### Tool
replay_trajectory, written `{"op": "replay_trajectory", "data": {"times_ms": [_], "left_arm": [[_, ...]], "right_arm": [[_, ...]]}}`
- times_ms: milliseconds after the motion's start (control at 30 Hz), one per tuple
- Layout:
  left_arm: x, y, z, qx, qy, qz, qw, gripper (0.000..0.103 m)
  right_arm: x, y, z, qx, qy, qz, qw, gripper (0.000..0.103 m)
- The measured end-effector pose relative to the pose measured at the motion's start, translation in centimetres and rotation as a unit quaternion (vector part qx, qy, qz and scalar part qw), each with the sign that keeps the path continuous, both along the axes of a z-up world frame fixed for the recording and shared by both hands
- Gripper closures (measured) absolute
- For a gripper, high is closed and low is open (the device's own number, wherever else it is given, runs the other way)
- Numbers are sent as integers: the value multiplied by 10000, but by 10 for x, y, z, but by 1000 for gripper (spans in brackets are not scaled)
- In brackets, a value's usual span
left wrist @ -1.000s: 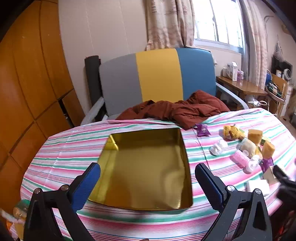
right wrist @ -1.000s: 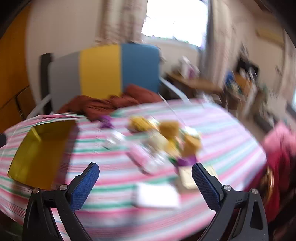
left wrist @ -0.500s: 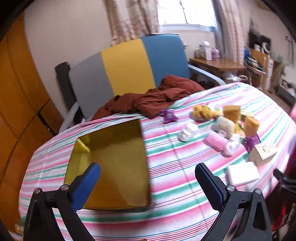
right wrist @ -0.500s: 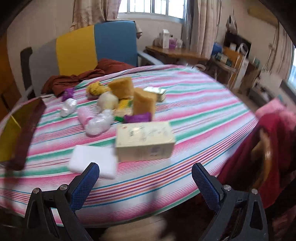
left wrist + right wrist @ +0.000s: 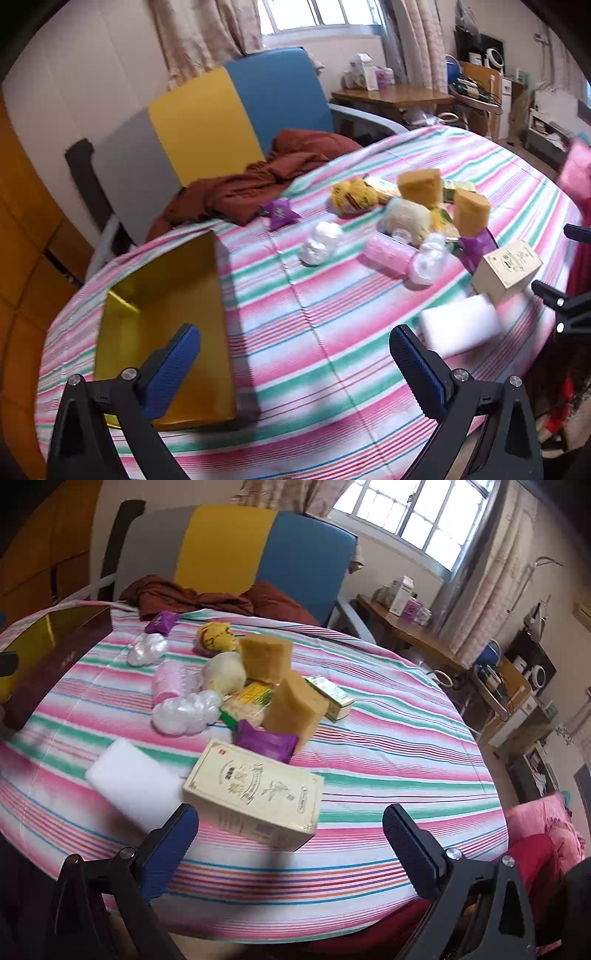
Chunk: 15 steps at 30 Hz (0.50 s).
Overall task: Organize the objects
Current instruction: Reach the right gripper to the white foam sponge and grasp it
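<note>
Both claws hung wide, empty: left claw (image 5: 295, 363) by the gold-lined box (image 5: 162, 317), right claw (image 5: 290, 843) over the cream printed carton (image 5: 255, 794).

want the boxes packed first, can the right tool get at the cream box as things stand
Probably yes. The right tool is open, and the cream box lies just ahead of it near the table edge, with nothing between; only the white block touches its side.

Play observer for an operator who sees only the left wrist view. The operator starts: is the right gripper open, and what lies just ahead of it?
Observer: The right gripper is open and empty. The cream box lies flat just ahead, nearer its left finger.
Operator: Anything hidden behind the nearer sponge?
Observer: A small green and cream carton lies flat on the cloth beside the nearer sponge.
</note>
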<state>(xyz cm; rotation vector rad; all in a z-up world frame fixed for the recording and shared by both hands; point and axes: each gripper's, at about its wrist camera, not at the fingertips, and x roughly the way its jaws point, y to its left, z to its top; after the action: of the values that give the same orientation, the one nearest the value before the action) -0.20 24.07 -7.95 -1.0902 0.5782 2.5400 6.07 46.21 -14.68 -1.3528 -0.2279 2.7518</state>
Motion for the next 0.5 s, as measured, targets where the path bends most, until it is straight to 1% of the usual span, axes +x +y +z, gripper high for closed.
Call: {"op": "replay_trajectory", "data": {"times_ms": [33, 67, 100, 167, 233, 267, 300, 367, 433, 500], "left_arm": [[-2, 2, -2, -12, -50, -3, 10000, 0], [-4, 3, -4, -33, -71, 28, 10000, 0], [-6, 4, -6, -43, -74, 57, 9999, 0], [-10, 4, -9, -67, -139, 106, 9998, 0], [-13, 2, -12, -103, -179, 146, 9997, 0], [-14, 1, -12, -126, -169, 167, 9996, 0], [-13, -1, -12, -151, -145, 171, 9996, 0], [-13, -4, -13, -252, -67, 224, 9994, 0], [-15, -8, -13, -238, -57, 272, 9993, 0], [-17, -13, -14, -185, -130, 330, 9992, 0]], "right_arm": [[3, -4, -2, -426, -74, 100, 9990, 2], [3, -7, -4, -603, -87, 106, 9981, 2], [3, -15, -8, -629, -86, 126, 9979, 2], [0, -38, -19, -418, -163, 519, 9976, 2], [-5, -61, -31, -44, -294, 974, 9948, 2], [-6, -70, -34, 34, -387, 1287, 9909, 3], [-8, -79, -35, 110, -424, 1592, 9863, 5], [-14, -92, -34, 189, -475, 2111, 9761, 5], [-24, -98, -31, 339, -503, 2443, 9678, 5], [-39, -99, -31, 330, -692, 2710, 9595, 5]]}}
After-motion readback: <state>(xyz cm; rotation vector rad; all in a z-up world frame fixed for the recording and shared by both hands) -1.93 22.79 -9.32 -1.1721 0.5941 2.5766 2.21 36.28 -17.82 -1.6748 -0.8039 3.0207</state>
